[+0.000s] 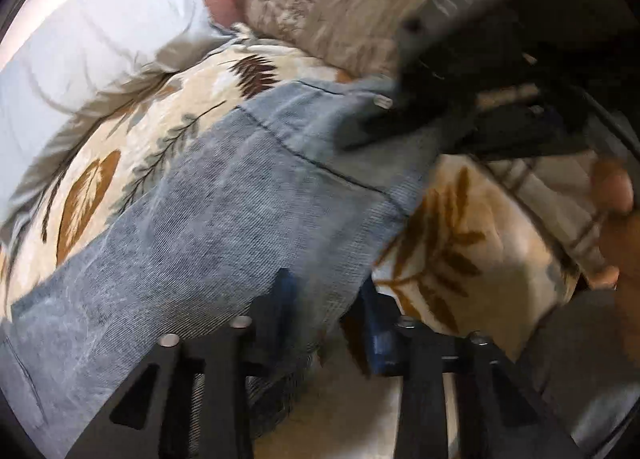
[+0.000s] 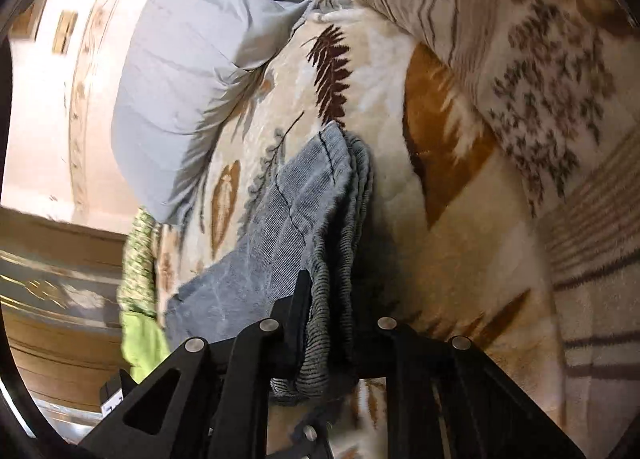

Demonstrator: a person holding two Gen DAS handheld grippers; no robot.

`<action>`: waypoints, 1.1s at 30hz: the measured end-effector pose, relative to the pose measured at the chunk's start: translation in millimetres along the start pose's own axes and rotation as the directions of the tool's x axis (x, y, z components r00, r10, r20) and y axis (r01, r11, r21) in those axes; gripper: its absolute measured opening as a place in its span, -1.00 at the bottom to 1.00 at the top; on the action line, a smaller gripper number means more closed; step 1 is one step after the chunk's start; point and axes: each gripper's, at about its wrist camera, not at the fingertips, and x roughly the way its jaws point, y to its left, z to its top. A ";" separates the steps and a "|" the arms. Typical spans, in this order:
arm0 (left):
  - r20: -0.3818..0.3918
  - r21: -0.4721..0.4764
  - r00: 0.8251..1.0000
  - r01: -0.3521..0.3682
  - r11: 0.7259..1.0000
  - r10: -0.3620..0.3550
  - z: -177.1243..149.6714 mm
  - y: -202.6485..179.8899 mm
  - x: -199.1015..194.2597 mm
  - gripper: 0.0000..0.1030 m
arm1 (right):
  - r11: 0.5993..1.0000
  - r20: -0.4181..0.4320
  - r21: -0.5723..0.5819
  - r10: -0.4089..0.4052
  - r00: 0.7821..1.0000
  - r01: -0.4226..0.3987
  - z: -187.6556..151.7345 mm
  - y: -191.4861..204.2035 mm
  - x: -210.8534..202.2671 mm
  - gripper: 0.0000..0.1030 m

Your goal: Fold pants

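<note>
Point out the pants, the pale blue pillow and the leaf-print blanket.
pants (image 2: 304, 215): right wrist view, denim leg panel.
pale blue pillow (image 2: 180, 91): right wrist view, its middle.
leaf-print blanket (image 1: 132, 163): left wrist view, cream area beside pants.

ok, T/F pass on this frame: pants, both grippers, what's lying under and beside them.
1. The pants are grey-blue denim. True.
2. They lie on a bare wooden table. False: they lie on a cream blanket with a leaf print.
3. The right gripper has its fingers closed on layered denim edges. True.
4. A pale blue-grey pillow lies beside the pants. True.
5. The left gripper has nothing between its fingers. False: denim runs between them.
6. The pants are rolled into a ball. False: they stretch out as a long flat band.
</note>
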 end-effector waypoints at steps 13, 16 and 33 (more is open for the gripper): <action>0.253 -0.604 0.905 0.423 0.675 -0.341 -57.3 198.7 -81.5 0.08 | 0.918 0.123 -0.396 0.068 0.990 -0.014 -33.1 157.0 -5.2 -0.72; 0.320 -0.667 0.889 0.458 0.588 -0.329 -76.6 250.5 -96.4 0.15 | 0.856 0.092 -0.515 0.090 0.992 -0.030 -53.6 208.5 21.6 -0.72; 0.236 -0.761 0.915 0.383 0.524 -0.327 -118.2 321.6 -46.9 0.28 | 0.786 -0.175 -0.605 0.021 0.984 -0.125 -108.6 231.6 123.0 0.56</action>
